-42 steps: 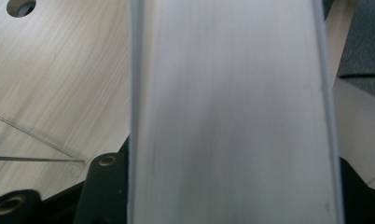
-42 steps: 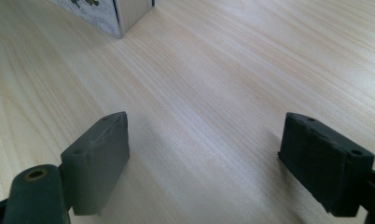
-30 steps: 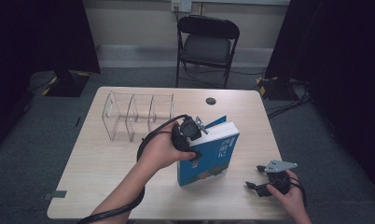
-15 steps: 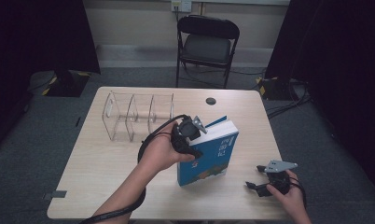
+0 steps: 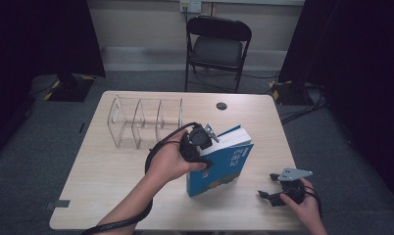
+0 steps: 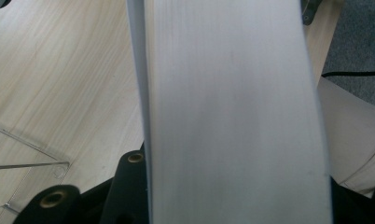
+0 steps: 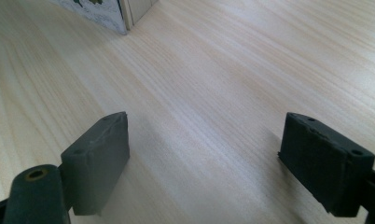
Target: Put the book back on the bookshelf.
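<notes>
A blue paperback book [image 5: 224, 164] stands upright on the table, tilted a little, with its white page edge [image 6: 232, 107] turned toward my left gripper. My left gripper [image 5: 200, 142] is shut on the book's upper left edge, and its black jaws [image 6: 237, 186] rise on either side of the page block. My right gripper [image 5: 267, 186] rests low near the table's front right corner, apart from the book. Its jaws [image 7: 204, 154] stand open over bare wood with nothing between them. A corner of the book [image 7: 99, 9] shows at the far top left of the right gripper view.
A clear acrylic rack [image 5: 141, 120] with several dividers stands at the back left of the wooden table [image 5: 111, 181]; its base [image 6: 27, 154] lies left of the book. A small black disc [image 5: 221, 105] sits near the far edge. A folding chair [image 5: 217, 46] stands behind the table.
</notes>
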The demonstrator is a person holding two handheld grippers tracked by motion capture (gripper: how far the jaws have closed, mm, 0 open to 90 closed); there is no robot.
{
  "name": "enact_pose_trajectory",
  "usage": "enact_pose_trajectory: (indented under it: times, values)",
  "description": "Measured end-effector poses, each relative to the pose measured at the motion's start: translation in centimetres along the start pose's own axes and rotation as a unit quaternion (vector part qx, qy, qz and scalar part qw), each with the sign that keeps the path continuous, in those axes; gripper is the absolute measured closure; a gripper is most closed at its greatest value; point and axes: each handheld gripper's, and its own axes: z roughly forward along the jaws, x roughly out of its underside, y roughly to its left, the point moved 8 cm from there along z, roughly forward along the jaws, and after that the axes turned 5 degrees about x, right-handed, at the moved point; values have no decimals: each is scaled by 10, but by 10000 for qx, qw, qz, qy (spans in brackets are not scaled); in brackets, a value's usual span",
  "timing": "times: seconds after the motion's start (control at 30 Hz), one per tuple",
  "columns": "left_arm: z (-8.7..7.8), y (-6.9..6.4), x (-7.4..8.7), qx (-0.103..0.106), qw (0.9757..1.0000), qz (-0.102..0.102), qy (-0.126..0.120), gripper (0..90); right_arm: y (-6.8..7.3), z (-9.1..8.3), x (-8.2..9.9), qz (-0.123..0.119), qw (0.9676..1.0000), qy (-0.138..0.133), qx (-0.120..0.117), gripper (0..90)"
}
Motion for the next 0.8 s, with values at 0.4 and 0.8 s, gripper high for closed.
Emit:
enact_pose_trajectory:
  times: [0.4,0.8]
  values:
    - [-9,-1,-2,26,9997,-139,220,620,0,0,0,-6,10000,-1,-7,151]
    - [-26,10,16,-70,9986,-493,178,621,0,0,0,-5,10000,-3,-6,151]
